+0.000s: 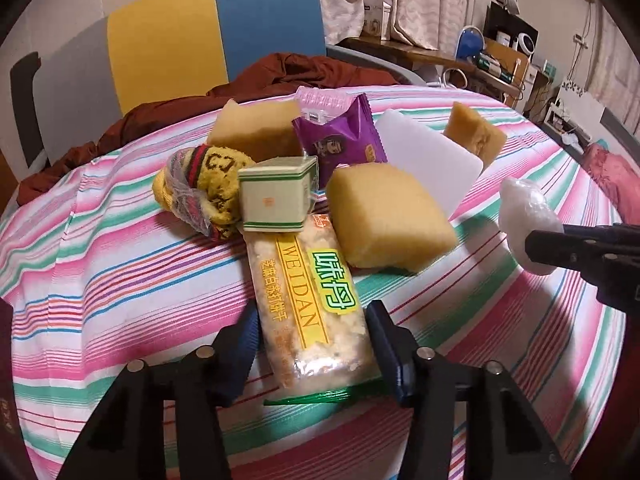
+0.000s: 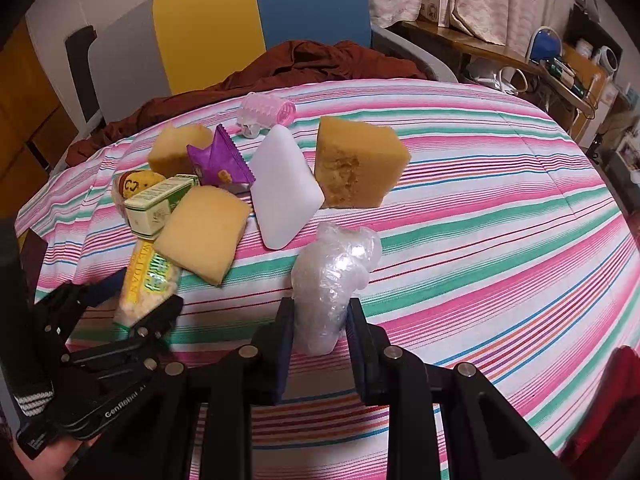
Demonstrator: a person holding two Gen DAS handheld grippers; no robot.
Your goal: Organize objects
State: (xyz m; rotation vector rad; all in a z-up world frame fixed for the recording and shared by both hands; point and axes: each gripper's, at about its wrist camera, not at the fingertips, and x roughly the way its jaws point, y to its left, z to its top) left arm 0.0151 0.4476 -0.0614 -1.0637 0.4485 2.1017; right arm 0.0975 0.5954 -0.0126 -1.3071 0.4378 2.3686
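Note:
My left gripper [image 1: 310, 340] is shut on a clear cracker packet [image 1: 310, 296] printed WEIDAN, its far end under the pile; it also shows in the right wrist view [image 2: 146, 284]. My right gripper [image 2: 320, 320] is shut on a white bubble-wrapped bundle [image 2: 332, 276], held above the striped sheet [image 2: 500, 240]; it appears at the right of the left wrist view [image 1: 528, 220]. The pile holds yellow sponges [image 1: 388, 216] [image 2: 356, 164], a white block [image 2: 284, 188], a purple sachet [image 1: 344, 140], a green-trimmed tin [image 1: 276, 196] and a wrapped yellow towel [image 1: 200, 188].
A pink hair roller [image 2: 268, 114] lies behind the pile. A brown cloth [image 2: 300, 64] is heaped at the sheet's far edge before a yellow and blue chair back [image 2: 260, 20]. A cluttered wooden shelf [image 2: 520, 52] stands at the right.

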